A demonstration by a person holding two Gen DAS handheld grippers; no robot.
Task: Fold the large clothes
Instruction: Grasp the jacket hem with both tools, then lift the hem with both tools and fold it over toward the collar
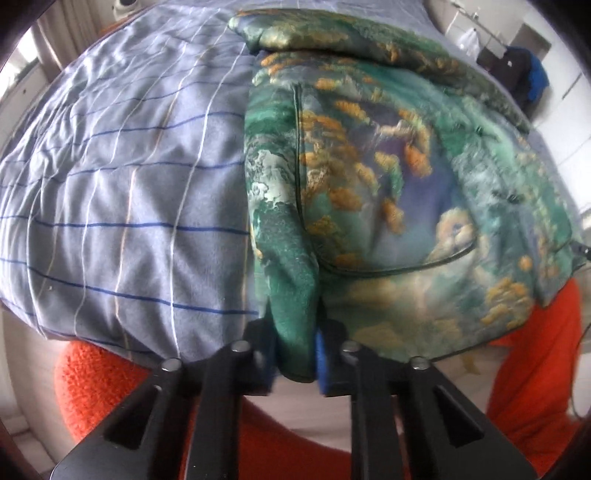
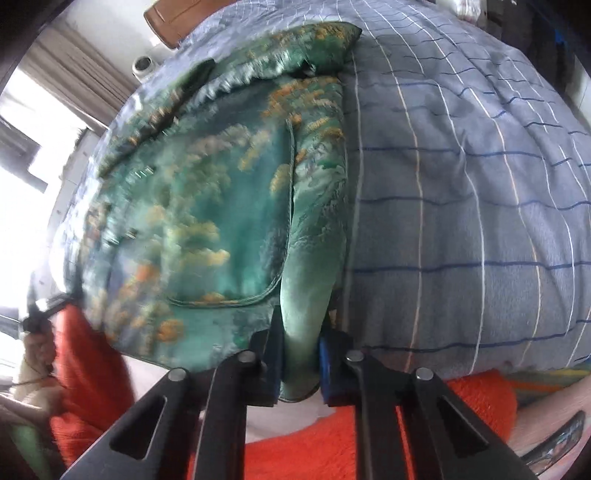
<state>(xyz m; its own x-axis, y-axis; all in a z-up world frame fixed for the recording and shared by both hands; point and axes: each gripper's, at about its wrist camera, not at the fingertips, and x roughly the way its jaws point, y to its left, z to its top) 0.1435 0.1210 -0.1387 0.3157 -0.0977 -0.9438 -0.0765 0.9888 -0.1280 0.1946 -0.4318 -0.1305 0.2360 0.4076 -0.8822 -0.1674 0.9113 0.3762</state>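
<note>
A green printed garment (image 1: 388, 177) with gold and orange patches lies spread on a bed, over a grey-blue checked duvet (image 1: 122, 177). The left gripper (image 1: 295, 354), at 6 o'clock in its view, has its jaws pinching a bunched fold of the garment's near edge; bare duvet fills the frame from 8 to 11 o'clock. The right gripper (image 2: 301, 365) likewise clamps a fold of the same cloth at 6 o'clock, with the duvet running from 1 to 4 o'clock. Orange knitted fabric (image 2: 369, 435) shows below the bed edge in both views. A curtained window (image 2: 48, 110) glares at 9 to 10 o'clock in the right view, a brown headboard (image 2: 177, 18) at 11 o'clock. Motion blur softens the garment's far side.
</note>
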